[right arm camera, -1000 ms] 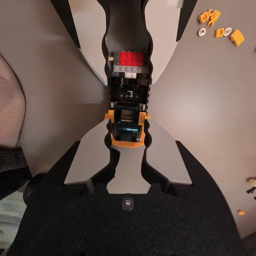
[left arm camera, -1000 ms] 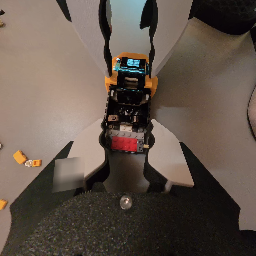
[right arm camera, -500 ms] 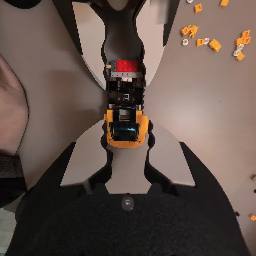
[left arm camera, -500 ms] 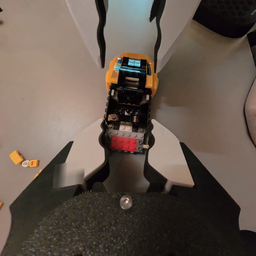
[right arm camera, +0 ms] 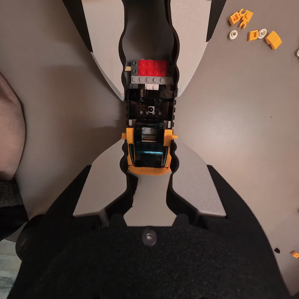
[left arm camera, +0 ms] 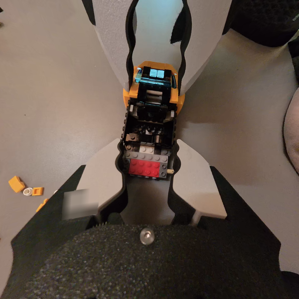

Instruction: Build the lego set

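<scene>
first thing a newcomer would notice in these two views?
The half-built lego car clamped from both ends: the left gripper shut on its red-and-grey end, the right gripper shut on its orange cab end. Next, the bright red brick on top, then the loose orange and white pieces scattered on the grey table off to one side.

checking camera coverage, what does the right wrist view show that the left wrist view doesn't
Only the right wrist view shows the forked orange piece, a second white round stud beside it, and one orange bit alone near the lower right edge.

Only the left wrist view shows a dark bag-like thing at the upper right.

Both show the lego car, the left tongs shut on its red-brick end, the right tongs shut on its orange end, and the grey table.
</scene>
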A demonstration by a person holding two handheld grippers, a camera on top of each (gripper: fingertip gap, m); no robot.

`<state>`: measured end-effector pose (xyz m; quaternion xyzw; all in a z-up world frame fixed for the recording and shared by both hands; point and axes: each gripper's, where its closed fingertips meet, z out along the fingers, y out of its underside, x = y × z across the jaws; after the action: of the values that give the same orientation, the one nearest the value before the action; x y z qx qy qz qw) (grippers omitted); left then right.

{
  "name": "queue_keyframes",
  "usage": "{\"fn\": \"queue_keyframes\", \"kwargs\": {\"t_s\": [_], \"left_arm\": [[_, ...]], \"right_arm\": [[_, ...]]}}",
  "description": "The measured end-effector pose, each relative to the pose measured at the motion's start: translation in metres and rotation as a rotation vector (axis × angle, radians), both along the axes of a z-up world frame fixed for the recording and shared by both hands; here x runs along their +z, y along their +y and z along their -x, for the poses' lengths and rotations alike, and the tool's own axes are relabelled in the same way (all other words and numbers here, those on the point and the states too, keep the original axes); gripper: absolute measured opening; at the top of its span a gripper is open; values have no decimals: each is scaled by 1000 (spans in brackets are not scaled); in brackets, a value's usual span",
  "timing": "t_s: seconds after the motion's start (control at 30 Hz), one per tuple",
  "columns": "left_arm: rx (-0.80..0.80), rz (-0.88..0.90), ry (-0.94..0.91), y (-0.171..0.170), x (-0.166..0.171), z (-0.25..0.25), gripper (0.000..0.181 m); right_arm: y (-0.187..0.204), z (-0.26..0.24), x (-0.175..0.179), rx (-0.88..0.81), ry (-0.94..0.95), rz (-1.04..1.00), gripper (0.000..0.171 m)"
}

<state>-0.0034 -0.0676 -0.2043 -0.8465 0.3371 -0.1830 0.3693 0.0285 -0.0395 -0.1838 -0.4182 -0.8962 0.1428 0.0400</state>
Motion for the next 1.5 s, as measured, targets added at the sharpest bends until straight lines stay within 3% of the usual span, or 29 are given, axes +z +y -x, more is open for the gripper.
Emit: {"fn": "queue_keyframes", "kwargs": {"t_s": [0.5, 0.83, 1.03, 1.13, 1.3, 1.5], "left_arm": [[9, -4, 6, 1, 0, 0, 58], [17, -30, -4, 3, 8, 1, 57], [32, 6, -83, 3, 12, 0, 57], [28, 16, -101, 2, 13, -1, 57], [20, -24, -133, 2, 24, -1, 62], [-56, -257, -263, -3, 78, 4, 76]], "right_arm": [[-2, 0, 2, -42, 71, 76, 52], [8, -6, 8, -80, 218, 99, 78], [1, -10, -17, -95, 225, 129, 97], [0, -4, -27, -96, 232, 165, 85], [-3, -8, -21, -104, 210, 340, 85], [-7, -22, 22, -156, 255, 879, 85]]}}
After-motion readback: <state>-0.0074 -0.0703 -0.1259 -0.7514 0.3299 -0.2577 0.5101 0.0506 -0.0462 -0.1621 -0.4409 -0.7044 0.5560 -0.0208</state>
